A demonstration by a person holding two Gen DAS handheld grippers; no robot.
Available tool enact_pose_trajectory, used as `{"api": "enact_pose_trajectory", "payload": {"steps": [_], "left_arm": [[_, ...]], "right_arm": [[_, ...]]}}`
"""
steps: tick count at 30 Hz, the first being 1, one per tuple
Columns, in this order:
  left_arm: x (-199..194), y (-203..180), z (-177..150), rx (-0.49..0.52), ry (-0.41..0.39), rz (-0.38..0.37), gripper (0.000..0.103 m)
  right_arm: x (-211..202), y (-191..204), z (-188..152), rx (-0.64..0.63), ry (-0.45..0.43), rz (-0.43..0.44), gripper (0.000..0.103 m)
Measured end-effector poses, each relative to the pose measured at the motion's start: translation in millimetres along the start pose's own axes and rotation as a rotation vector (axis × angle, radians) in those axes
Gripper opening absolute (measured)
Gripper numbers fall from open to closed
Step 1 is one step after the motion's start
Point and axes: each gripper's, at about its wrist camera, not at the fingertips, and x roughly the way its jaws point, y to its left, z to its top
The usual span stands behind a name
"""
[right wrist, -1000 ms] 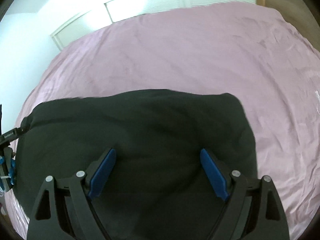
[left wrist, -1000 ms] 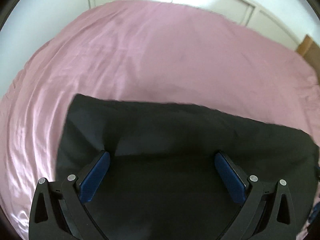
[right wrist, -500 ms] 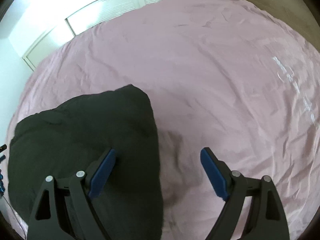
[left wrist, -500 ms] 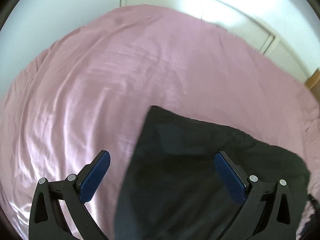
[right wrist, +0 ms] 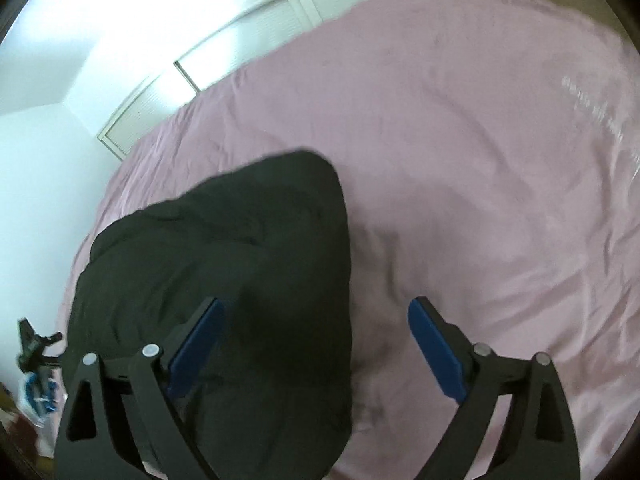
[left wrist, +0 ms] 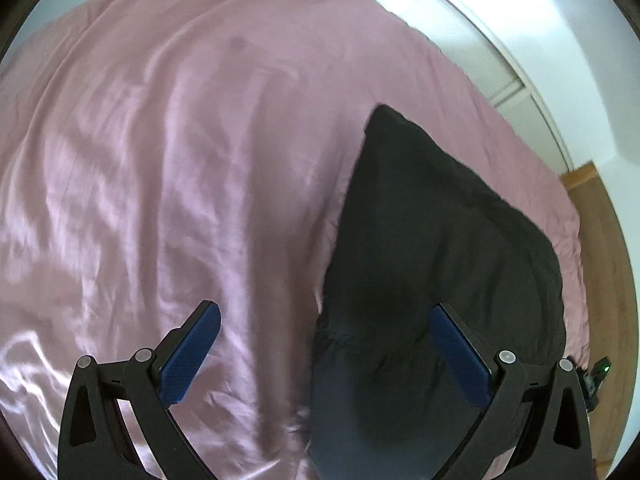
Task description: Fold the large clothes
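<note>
Pink satin bedding [left wrist: 168, 184] covers a wide bed, with white louvred closet doors [right wrist: 248, 28] behind it and a strip of wooden floor [left wrist: 600, 240] toward 3 o'clock in the left view. On the bed lies a black garment [left wrist: 440, 272], already folded into a compact block. A second ago it filled the space between both sets of fingers; now it sits off toward 3 o'clock of the left hand-held gripper [left wrist: 324, 354] and toward 9 o'clock of the right hand-held gripper [right wrist: 316, 346]. Both have swung outward, away from each other and off the cloth. That suggests the latest fold has been laid down and released, with the next step being a fresh grasp at the garment's ends or simply finishing. Each hand-held gripper is spread wide, blue pads well apart, pinching nothing; neither clearly touches the fabric.
</note>
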Motion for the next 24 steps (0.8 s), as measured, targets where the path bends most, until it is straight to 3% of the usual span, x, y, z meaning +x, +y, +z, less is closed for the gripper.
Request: {"api": "enact_pose_trajectory", "payload": {"steps": [5, 7, 15, 17, 20, 24], "left_arm": [[4.1, 8.2, 3.8, -0.046, 0.023, -0.072, 0.102], [10.0, 14.5, 8.6, -0.057, 0.05, -0.138, 0.102], [35.7, 16.5, 17.4, -0.082, 0.09, -0.294, 0.102], [47.3, 16.5, 16.8, -0.1, 0.131, -0.4, 0.102], [63.7, 16.5, 12.3, -0.157, 0.174, -0.494, 0.102], [80.3, 12.1, 10.0, -0.171, 0.199, -0.547, 0.102]], "right_arm": [[16.8, -15.5, -1.0, 0.108, 0.063, 0.113, 0.094], [23.9, -18.1, -4.2, 0.143, 0.101, 0.157, 0.094], [57.6, -9.4, -6.5, 0.107, 0.21, 0.195, 0.095], [63.9, -7.5, -4.8, 0.098, 0.227, 0.206, 0.095], [72.2, -8.8, -4.9, 0.103, 0.245, 0.236, 0.095], [86.8, -11.6, -6.4, 0.106, 0.278, 0.269, 0.095]]}}
